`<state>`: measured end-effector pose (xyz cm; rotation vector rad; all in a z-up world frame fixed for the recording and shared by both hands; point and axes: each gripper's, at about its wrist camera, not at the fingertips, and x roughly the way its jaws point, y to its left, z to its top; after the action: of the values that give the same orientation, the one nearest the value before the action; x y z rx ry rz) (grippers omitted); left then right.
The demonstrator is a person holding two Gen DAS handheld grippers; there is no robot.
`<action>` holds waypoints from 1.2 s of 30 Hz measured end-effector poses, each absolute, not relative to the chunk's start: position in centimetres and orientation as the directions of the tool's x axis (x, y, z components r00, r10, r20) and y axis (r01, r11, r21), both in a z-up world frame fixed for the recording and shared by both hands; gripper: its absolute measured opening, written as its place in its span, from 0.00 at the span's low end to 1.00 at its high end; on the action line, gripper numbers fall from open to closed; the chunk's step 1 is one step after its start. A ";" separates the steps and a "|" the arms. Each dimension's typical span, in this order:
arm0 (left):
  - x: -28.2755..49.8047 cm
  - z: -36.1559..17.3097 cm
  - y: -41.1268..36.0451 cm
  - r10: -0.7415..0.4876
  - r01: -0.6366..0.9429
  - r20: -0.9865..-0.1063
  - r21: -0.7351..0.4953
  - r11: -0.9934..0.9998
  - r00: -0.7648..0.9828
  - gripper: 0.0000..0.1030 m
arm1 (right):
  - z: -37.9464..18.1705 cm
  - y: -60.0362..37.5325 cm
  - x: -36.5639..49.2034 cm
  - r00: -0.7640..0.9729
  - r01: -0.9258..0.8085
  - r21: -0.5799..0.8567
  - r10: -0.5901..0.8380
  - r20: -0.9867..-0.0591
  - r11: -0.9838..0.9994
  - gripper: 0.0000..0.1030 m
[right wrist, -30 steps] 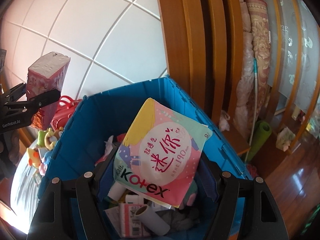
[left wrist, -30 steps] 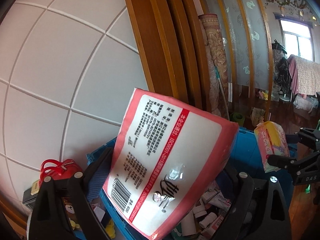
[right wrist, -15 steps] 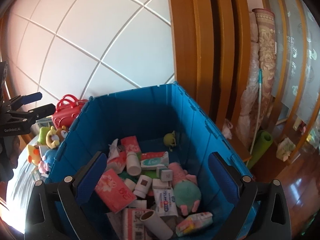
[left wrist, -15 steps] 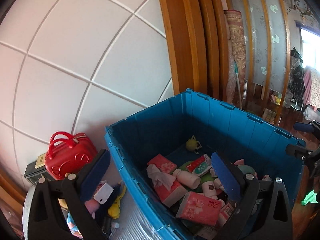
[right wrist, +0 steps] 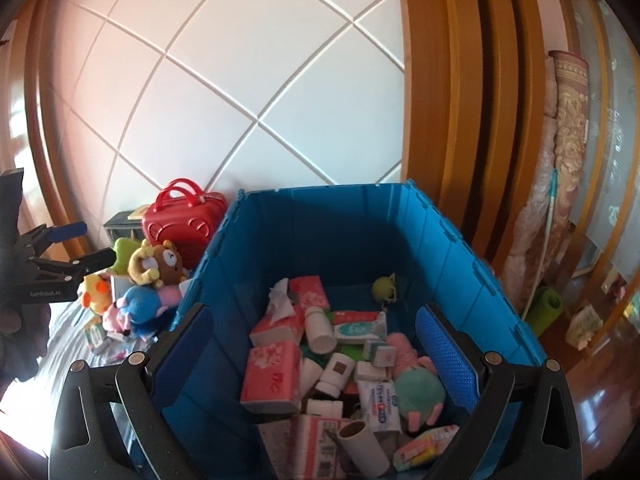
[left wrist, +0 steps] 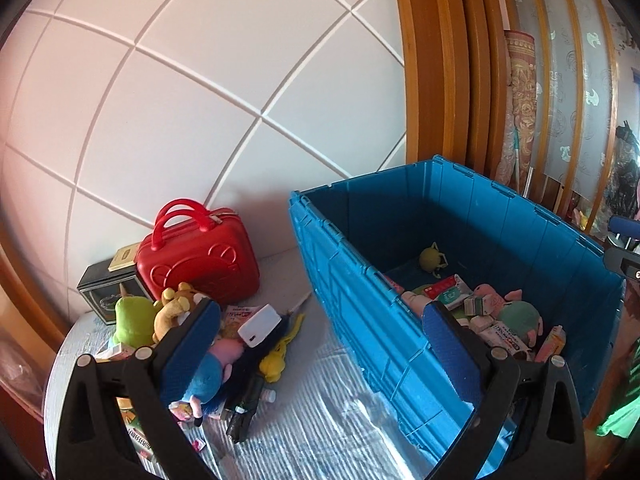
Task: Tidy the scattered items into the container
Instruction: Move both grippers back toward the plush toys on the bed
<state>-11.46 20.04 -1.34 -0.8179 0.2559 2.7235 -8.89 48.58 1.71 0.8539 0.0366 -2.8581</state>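
The blue crate [right wrist: 320, 232] holds pink tissue packs [right wrist: 272, 376], white bottles [right wrist: 320, 328], a green plush [right wrist: 420, 392] and a cardboard tube [right wrist: 364, 444]. My right gripper [right wrist: 316, 348] hangs open over the crate's near side, with nothing between its pads. My left gripper [left wrist: 320, 340] is open and empty above the crate's left wall [left wrist: 360, 280] and the silver table mat [left wrist: 320, 420]. Left of it lie scattered plush toys [left wrist: 176, 312], a blue plush [left wrist: 208, 372], a white box [left wrist: 260, 324] and a yellow toy [left wrist: 276, 360].
A red mini suitcase [left wrist: 200, 256] and a dark box [left wrist: 104, 292] stand against the white panelled wall behind the toys. Wooden door frames [right wrist: 460, 100] and a rolled carpet [right wrist: 564, 140] rise right of the crate. Small packets [left wrist: 136, 432] lie near the table's front left edge.
Both grippers have opened and let go of their packs, which now lie in the crate. My left gripper has swung left toward the toy pile. The right one has drawn back a little.
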 end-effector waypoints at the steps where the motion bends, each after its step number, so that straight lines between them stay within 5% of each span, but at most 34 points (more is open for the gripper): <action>1: -11.3 -1.4 19.2 0.214 -0.313 -0.562 0.084 -0.946 -0.799 0.99 | 1.8 47.8 -8.8 -0.823 0.168 0.019 -0.151 -0.547 -0.986 1.00; 18: -9.2 -4.9 1.2 0.039 -0.103 -0.616 0.069 -0.992 -0.787 0.99 | 0.6 30.0 -8.8 -0.768 0.362 -0.025 -0.283 -0.575 -0.932 1.00; 36: -13.3 -11.2 -13.7 -0.015 -0.047 -0.685 0.072 -0.996 -0.729 0.99 | -10.1 11.4 -13.9 -0.636 0.454 -0.005 -0.320 -0.702 -0.891 1.00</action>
<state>-13.34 -13.65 -11.16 -1.1506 0.1312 2.9019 -13.89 11.38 -10.07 1.0220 0.2523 -2.4954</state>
